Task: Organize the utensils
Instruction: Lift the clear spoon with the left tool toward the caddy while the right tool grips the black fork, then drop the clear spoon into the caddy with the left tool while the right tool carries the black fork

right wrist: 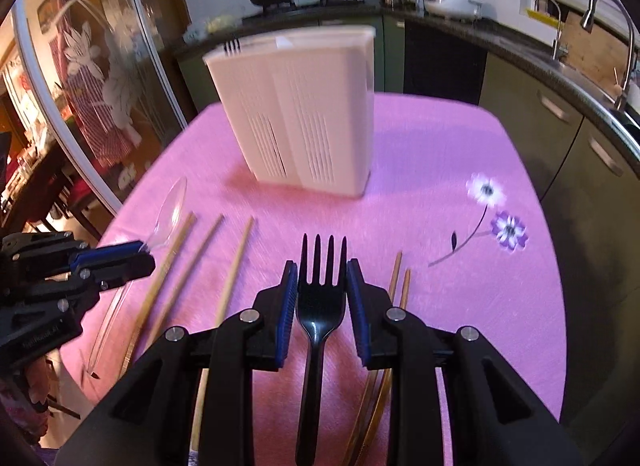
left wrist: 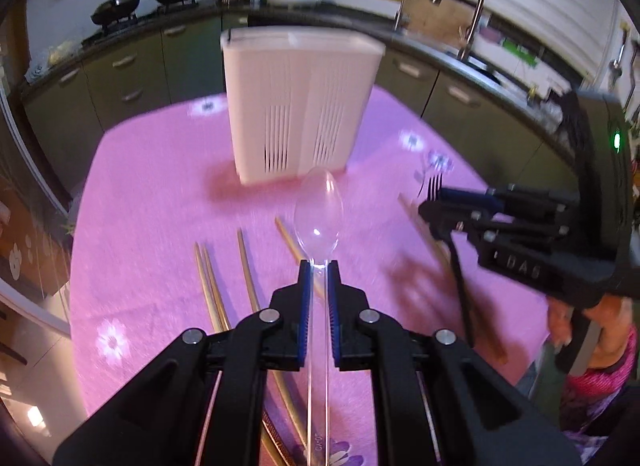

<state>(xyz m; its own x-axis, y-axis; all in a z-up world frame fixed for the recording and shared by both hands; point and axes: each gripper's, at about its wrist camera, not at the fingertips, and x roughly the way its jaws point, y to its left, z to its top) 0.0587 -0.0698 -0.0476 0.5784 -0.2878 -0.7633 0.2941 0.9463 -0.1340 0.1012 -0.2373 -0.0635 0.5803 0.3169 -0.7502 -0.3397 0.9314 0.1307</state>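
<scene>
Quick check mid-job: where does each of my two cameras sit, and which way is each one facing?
Left wrist: sits on the left gripper, looking down along its fingers over the pink tablecloth to the white holder; it shows its own jaws shut on the clear spoon, plus the right gripper and a hand.
Right wrist: sits on the right gripper, facing the same holder; its jaws hold the black fork, with the left gripper at the left edge.
Shared: holder, chopsticks, spoon, fork, stove pans, faucet.

Clear spoon [left wrist: 318, 209], black fork [right wrist: 320, 298], white slotted holder [left wrist: 296, 105] (pink flower-print tablecloth [left wrist: 160, 193] beneath)
</scene>
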